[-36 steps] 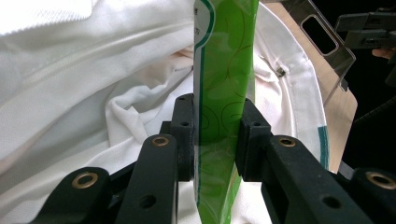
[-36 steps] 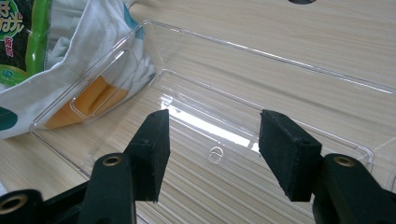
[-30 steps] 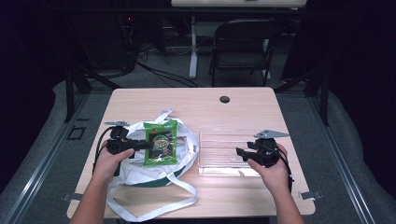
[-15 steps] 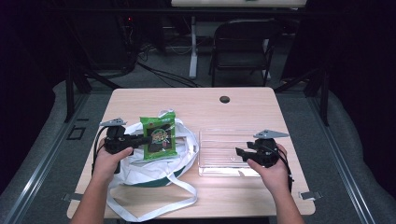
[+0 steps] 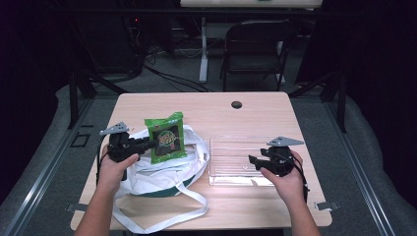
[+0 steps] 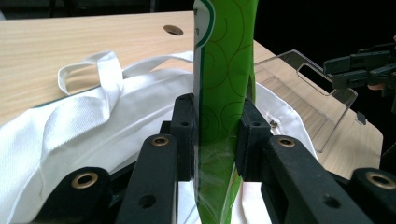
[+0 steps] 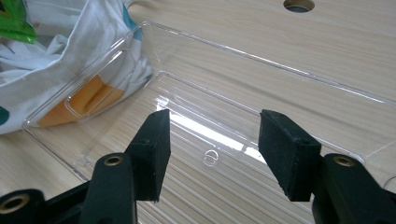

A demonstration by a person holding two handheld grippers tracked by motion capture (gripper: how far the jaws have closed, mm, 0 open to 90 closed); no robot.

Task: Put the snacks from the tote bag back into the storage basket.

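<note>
High view: the left tongs [image 5: 147,144] grip the green packet [image 5: 165,137] above the white bag [image 5: 162,172], clear of it; the tray [image 5: 231,160] awaits. Left gripper view: the packet [image 6: 224,93] sits pinched between the pads. Right gripper view: the right tongs [image 7: 212,154] hang open over the tray [image 7: 243,93], empty; the drop seems left.

black left gripper [image 5: 147,144], brass-ringed screw holes; grey plate

Dark room, grey floor [image 5: 344,128], folding chair [image 5: 253,51] behind wooden table [image 5: 206,105]
</note>
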